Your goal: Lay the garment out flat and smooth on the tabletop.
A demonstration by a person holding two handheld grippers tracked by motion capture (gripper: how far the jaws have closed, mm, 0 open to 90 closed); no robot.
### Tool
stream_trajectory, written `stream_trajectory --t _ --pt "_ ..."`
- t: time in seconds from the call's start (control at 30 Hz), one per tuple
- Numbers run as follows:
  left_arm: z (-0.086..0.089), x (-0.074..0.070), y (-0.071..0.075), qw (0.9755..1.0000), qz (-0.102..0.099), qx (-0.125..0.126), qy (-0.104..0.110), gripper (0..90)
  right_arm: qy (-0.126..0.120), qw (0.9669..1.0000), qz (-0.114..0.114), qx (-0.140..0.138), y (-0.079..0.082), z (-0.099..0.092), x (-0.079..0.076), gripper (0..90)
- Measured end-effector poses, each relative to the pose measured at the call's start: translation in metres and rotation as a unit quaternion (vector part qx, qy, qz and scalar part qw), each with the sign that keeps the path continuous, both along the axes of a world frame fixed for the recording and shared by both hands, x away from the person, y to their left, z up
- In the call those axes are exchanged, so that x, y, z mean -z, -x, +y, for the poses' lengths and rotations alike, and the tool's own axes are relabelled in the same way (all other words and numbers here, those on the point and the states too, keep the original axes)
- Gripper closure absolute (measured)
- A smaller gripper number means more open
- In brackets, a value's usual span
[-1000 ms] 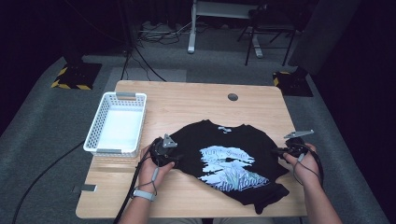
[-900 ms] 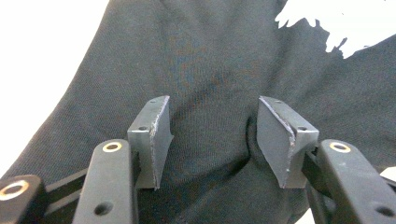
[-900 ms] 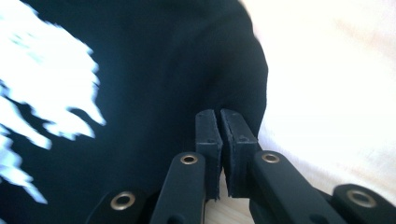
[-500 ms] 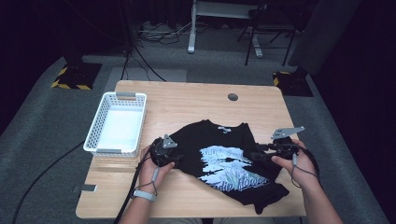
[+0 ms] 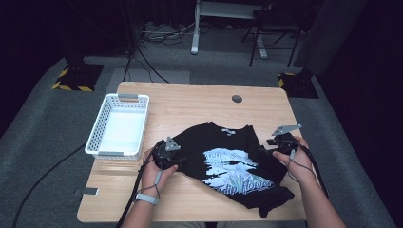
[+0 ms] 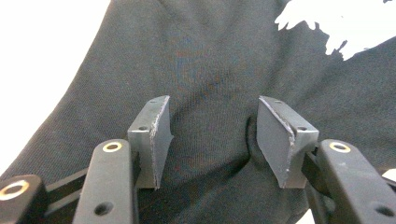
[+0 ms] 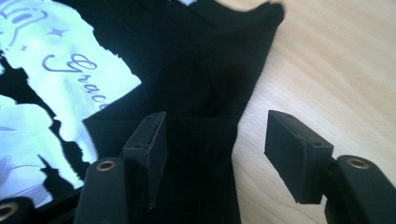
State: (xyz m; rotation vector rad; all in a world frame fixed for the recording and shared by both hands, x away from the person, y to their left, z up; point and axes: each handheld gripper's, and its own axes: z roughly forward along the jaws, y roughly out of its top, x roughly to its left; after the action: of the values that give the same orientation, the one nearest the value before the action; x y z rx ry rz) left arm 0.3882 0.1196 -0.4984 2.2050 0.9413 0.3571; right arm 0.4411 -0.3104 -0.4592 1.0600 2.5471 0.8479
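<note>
Since the earlier frame the right gripper [image 5: 266,151] has shifted inward over the black T-shirt [image 5: 223,142], jaws just opening, gripping nothing; left gripper [image 6: 212,140] jaws stand half-wide on cloth.

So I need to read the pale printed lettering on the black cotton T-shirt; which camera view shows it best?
The right gripper view: the pale printed lettering is close and sharp, with "Grac" legible. The high view shows the whole print on the black cotton T-shirt, but small. The left gripper view catches just a white corner.
</note>
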Motion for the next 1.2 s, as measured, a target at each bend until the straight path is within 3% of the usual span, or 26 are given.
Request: stream_trajectory --t 0.03,0.1,0.17,0.23,0.43,0.5,0.53,0.6,0.63,0.67,0.7,0.73,0.8,0.83,0.87,0.93,1.03,1.1,1.2 --pt "0.000 0.000 0.000 1.0000 0.000 0.000 0.000 45.8 -0.005 0.9999 0.012 -0.003 -0.002 0.001 0.004 42.0" --pt "0.000 0.000 0.000 1.0000 0.000 0.001 0.001 45.8 0.001 0.9994 0.032 -0.015 -0.003 0.004 0.009 54.7" --pt "0.001 0.000 0.000 1.0000 0.000 0.001 0.002 45.9 0.008 0.9990 0.037 -0.024 0.001 0.007 0.008 74.8" --pt "0.001 0.000 -0.001 1.0000 -0.001 0.002 0.001 45.9 0.004 0.9993 0.030 -0.022 0.005 0.005 0.003 88.7" --pt "0.000 0.000 -0.002 1.0000 0.002 0.002 -0.001 45.9 -0.008 0.9996 -0.005 0.028 0.017 -0.026 -0.025 89.9" --pt "-0.001 -0.001 -0.002 1.0000 0.003 0.001 -0.003 45.9 0.005 0.9958 -0.024 0.089 0.024 -0.055 -0.037 89.8" --pt "-0.001 -0.002 -0.003 1.0000 0.004 0.002 -0.003 45.8 0.012 0.9922 -0.028 0.121 0.026 -0.066 -0.039 89.1" --pt "-0.003 -0.003 -0.003 1.0000 0.002 0.000 -0.001 45.2 0.033 0.9809 -0.033 0.188 0.029 -0.088 -0.037 76.2" --pt "-0.003 -0.003 -0.003 1.0000 0.002 0.000 -0.001 45.1 0.049 0.9749 -0.035 0.214 0.030 -0.095 -0.034 64.3" --pt "-0.006 -0.005 -0.003 1.0000 0.000 -0.001 0.004 44.8 0.054 0.9703 -0.041 0.232 0.031 -0.099 -0.031 58.1" --pt "-0.007 -0.006 -0.003 1.0000 -0.001 0.002 0.003 44.5 0.051 0.9708 -0.042 0.230 0.033 -0.100 -0.029 57.1" --pt "-0.008 -0.006 -0.003 1.0000 -0.001 0.004 0.002 44.0 0.043 0.9735 -0.041 0.221 0.034 -0.098 -0.027 54.1" --pt "-0.009 -0.007 -0.003 1.0000 0.001 0.005 0.004 43.2 0.017 0.9822 -0.044 0.182 0.036 -0.089 -0.025 50.2" --pt "-0.009 -0.007 -0.003 1.0000 0.002 0.006 0.005 43.2 0.017 0.9822 -0.044 0.182 0.036 -0.089 -0.025 50.2" --pt "-0.009 -0.008 -0.002 0.9999 0.008 0.010 0.006 42.8 -0.003 0.9901 -0.042 0.134 0.039 -0.074 -0.023 49.0" --pt "-0.009 -0.007 -0.001 0.9998 0.014 0.013 0.000 42.6 -0.013 0.9953 -0.038 0.088 0.041 -0.059 -0.020 47.4" --pt "-0.009 -0.004 -0.002 0.9997 0.020 0.015 -0.005 42.6 -0.003 0.9972 -0.034 0.067 0.040 -0.048 -0.015 47.1" --pt "-0.008 -0.003 -0.003 0.9997 0.019 0.013 0.004 43.1 0.010 0.9986 -0.018 0.049 0.031 -0.044 -0.003 46.8" --pt "-0.007 -0.002 -0.003 0.9997 0.018 0.013 0.007 43.3 -0.015 0.9980 0.038 0.048 0.022 -0.050 0.014 43.4"
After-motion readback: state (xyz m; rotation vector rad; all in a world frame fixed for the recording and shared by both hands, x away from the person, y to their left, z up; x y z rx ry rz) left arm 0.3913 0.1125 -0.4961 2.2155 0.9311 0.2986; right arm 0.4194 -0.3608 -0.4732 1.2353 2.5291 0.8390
